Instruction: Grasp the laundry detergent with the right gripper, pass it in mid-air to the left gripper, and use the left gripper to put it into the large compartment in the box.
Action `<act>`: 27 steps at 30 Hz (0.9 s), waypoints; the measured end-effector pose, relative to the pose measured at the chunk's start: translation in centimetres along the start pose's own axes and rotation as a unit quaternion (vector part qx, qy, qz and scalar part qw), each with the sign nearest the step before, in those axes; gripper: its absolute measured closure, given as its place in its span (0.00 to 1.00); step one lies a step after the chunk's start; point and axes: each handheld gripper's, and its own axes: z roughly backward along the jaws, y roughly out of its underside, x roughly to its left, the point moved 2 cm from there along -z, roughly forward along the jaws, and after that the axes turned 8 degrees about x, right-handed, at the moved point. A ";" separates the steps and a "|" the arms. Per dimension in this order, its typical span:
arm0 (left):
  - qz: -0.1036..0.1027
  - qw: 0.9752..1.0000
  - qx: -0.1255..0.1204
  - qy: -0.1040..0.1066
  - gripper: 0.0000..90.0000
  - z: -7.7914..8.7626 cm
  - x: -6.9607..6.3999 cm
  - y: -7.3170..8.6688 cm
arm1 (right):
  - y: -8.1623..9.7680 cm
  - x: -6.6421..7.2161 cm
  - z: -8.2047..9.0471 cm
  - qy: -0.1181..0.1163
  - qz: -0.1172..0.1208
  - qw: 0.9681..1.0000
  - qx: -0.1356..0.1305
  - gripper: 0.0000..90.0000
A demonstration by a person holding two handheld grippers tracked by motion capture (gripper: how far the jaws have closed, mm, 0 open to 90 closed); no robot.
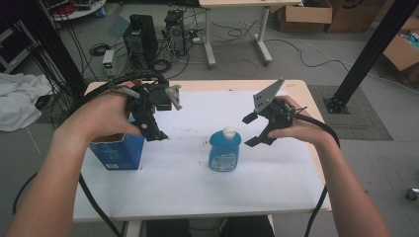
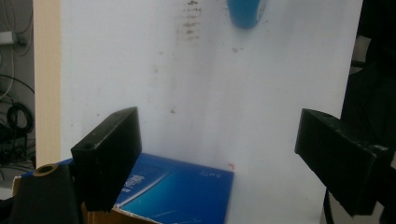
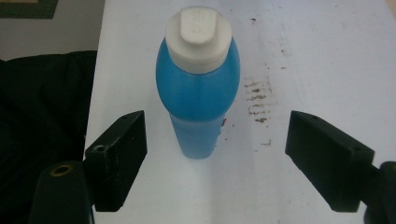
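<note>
A blue bottle (image 1: 225, 149) with a white cap stands upright near the middle of the white table top (image 1: 197, 182). In the right gripper view the bottle (image 3: 198, 93) stands just ahead of my right gripper (image 3: 217, 128), whose jaws are wide apart and touch nothing. From above, my right gripper (image 1: 246, 131) hangs open just right of the bottle's cap. A blue carton (image 1: 117, 150) stands at the table's left edge. My left gripper (image 1: 154, 124) hovers over the carton's right side, open and holding nothing. The left gripper view has the carton (image 2: 177, 191) below its jaws and the bottle (image 2: 246, 11) far off.
Dark smudges (image 3: 258, 100) mark the table top beside the bottle. Behind the table, on the floor, are computer towers (image 1: 141, 37), tangled cables and a desk's legs. A black frame post (image 1: 368, 54) rises at the right, and a white cloth (image 1: 17, 98) lies at the left.
</note>
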 end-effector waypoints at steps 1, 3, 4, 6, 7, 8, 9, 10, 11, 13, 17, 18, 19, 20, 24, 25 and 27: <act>-0.004 1.000 0.005 -0.001 0.17 0.0 0.1 0.0 | 0.1 0.0 -0.1 -0.001 0.000 1.000 0.000 0.23; -0.004 1.000 0.005 -0.001 0.17 0.0 0.1 0.1 | 0.2 0.0 -0.5 -0.003 -0.001 1.000 -0.001 0.23; -0.003 1.000 0.004 -0.001 0.17 0.0 0.1 0.1 | 0.3 0.0 -0.6 -0.003 -0.001 1.000 -0.001 0.23; -0.004 1.000 0.003 -0.001 0.17 0.0 0.1 0.1 | 0.4 0.1 -0.9 -0.004 -0.001 1.000 -0.003 0.23; -0.004 1.000 0.003 0.000 0.17 0.0 0.1 0.1 | 0.4 0.1 -1.1 -0.004 -0.001 1.000 -0.003 0.23; -0.004 1.000 0.002 0.000 0.17 -0.1 0.1 0.1 | 0.4 0.1 -1.2 -0.004 -0.001 1.000 -0.004 0.23; -0.004 1.000 0.002 0.001 0.17 -0.1 0.1 0.0 | 0.5 0.1 -1.3 -0.004 -0.001 1.000 -0.004 0.23; -0.004 1.000 0.003 0.001 0.17 -0.1 0.1 0.0 | 0.5 0.2 -1.4 -0.005 -0.001 1.000 -0.006 0.23; -0.005 1.000 0.004 0.001 0.17 -0.1 0.1 0.0 | 0.5 0.2 -1.6 -0.006 -0.001 1.000 -0.007 0.23; -0.005 1.000 0.002 0.001 0.17 -0.1 0.1 0.0 | 0.6 0.2 -1.8 -0.006 -0.001 1.000 -0.008 0.23; -0.001 1.000 -0.002 0.001 0.17 -0.1 0.1 0.0 | 0.8 0.2 -2.5 -0.008 -0.002 1.000 -0.012 0.23; -0.001 1.000 -0.002 0.001 0.17 -0.1 0.1 0.0 | 0.9 0.2 -2.7 -0.008 -0.002 1.000 -0.013 0.23; -0.005 1.000 0.002 0.000 0.17 -0.1 0.1 0.0 | 0.9 0.2 -2.9 -0.010 -0.004 1.000 -0.013 0.23; -0.005 1.000 0.001 0.000 0.17 -0.1 0.2 0.0 | 1.0 0.2 -3.1 -0.011 -0.004 1.000 -0.014 0.23; -0.006 1.000 0.002 0.002 0.17 -0.2 0.2 -0.1 | 1.0 0.2 -3.8 -0.015 -0.006 1.000 -0.015 0.23; -0.006 1.000 0.002 0.003 0.17 -0.2 0.2 -0.1 | 1.0 0.2 -4.0 -0.017 -0.006 1.000 -0.017 0.23; -0.005 1.000 0.001 0.003 0.17 -0.2 0.2 -0.1 | 1.0 0.2 -4.3 -0.018 -0.007 1.000 -0.024 0.24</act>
